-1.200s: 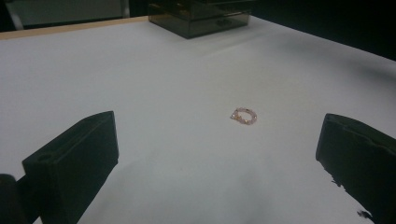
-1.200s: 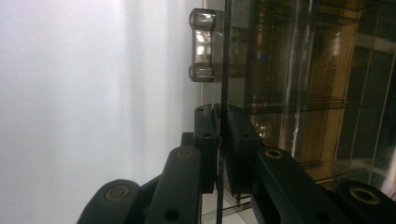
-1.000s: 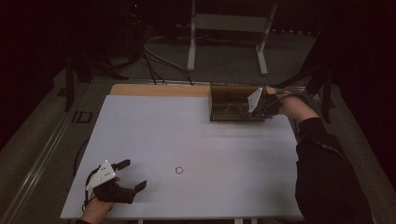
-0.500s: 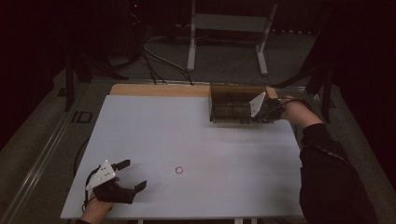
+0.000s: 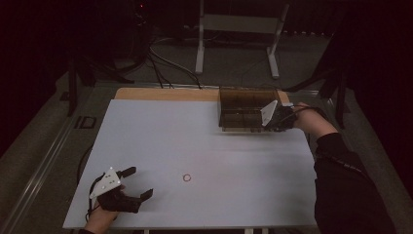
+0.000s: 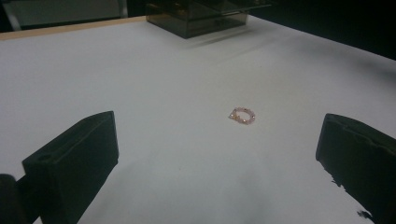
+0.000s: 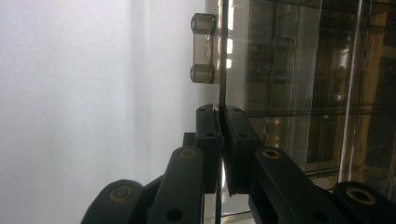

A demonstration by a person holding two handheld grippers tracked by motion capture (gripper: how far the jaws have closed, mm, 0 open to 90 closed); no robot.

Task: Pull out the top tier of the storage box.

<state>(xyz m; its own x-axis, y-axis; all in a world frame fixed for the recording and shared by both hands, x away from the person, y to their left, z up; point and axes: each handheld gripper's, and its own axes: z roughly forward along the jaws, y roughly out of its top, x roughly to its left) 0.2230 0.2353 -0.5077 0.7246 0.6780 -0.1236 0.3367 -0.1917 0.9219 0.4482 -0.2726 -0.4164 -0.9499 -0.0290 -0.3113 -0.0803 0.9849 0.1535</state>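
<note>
From the high view, the white desk (image 5: 195, 146) stretches wide, and at its far right sits a smoky, see-through box (image 5: 246, 109) split into compartments; what lies inside them cannot be made out from here; the right gripper (image 5: 273, 117) is right up against the box's front right corner, the person's dark sleeve (image 5: 348, 185) running down to the bottom edge; down at the near left corner the left gripper (image 5: 139, 184) rests with its jaws spread apart, nothing between them; a small pink ring (image 5: 186, 177) lies flat on the desk just to the right of that gripper, well apart from the box.

Over to the left gripper view: both black jaws stand wide at either side, released, with bare desk between; the ring, a loop of small pale pink beads (image 6: 243, 115), lies ahead of them and slightly toward the right jaw, touching neither; the box shows far off at the top edge (image 6: 201, 18), dark and closed-looking from this angle.

Now the right gripper view: the right gripper is clenched tight (image 7: 218, 126) on a thin clear panel (image 7: 223, 56) of the box, the pads pressing it edge-on from both sides; a tinted see-through handle (image 7: 203, 47) is fixed on that panel just beyond the fingertips; behind the panel the box's inner dividers (image 7: 299, 112) form a grid of compartments; reflections shimmer across them, and whether anything lies inside cannot be told.
</note>
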